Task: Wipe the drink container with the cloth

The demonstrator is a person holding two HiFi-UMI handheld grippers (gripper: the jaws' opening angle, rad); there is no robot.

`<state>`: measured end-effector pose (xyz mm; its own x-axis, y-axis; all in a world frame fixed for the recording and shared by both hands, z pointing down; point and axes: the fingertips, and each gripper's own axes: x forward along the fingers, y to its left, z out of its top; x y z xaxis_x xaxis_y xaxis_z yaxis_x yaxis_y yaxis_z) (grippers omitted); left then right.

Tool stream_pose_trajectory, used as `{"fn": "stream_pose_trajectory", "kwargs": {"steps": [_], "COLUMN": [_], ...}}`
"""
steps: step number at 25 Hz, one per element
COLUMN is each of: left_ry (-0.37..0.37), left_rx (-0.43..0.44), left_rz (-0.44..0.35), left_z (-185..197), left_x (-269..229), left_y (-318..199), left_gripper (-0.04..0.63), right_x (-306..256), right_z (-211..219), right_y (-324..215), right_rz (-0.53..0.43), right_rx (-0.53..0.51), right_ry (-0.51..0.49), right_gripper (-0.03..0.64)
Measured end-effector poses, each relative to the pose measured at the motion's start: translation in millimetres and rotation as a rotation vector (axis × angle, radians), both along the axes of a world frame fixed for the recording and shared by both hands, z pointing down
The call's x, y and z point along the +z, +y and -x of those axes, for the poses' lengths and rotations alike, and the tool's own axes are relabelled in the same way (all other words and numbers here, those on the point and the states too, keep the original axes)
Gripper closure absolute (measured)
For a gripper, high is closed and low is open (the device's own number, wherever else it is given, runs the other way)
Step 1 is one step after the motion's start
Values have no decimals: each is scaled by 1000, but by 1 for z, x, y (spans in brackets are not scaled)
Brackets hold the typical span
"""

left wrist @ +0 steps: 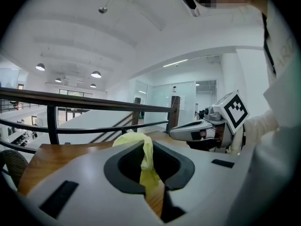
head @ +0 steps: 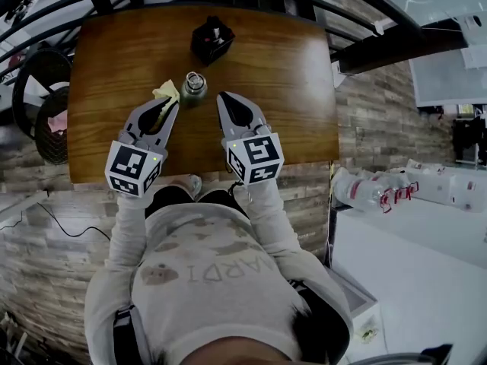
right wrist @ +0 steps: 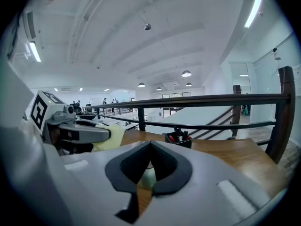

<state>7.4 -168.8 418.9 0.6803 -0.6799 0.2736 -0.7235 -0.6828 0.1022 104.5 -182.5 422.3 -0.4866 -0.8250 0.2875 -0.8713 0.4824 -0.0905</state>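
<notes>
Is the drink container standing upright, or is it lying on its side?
Upright. The head view looks down on the cap of the drink container, which stands on the table.

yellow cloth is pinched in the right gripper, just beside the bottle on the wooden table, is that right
Not quite. The yellow cloth is pinched in the left gripper, not the right gripper, which is shut on nothing. The left gripper view shows the cloth between its jaws. It is just beside the bottle on the wooden table.
</notes>
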Motion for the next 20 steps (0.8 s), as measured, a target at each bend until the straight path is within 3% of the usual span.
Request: {"fn": "stream_pose_trajectory", "kwargs": {"steps": [20], "left_ry": [36], "left_rx": [-94], "left_rz": [-153], "left_z": [22], "left_x": [-63], "left_y": [38], "left_gripper": [565], "right_x": [-60], "right_z": [-30], "right_y": [50], "right_rz": [-148], "right_rx": [78], "right_ry": [2], "right_gripper": [606]}}
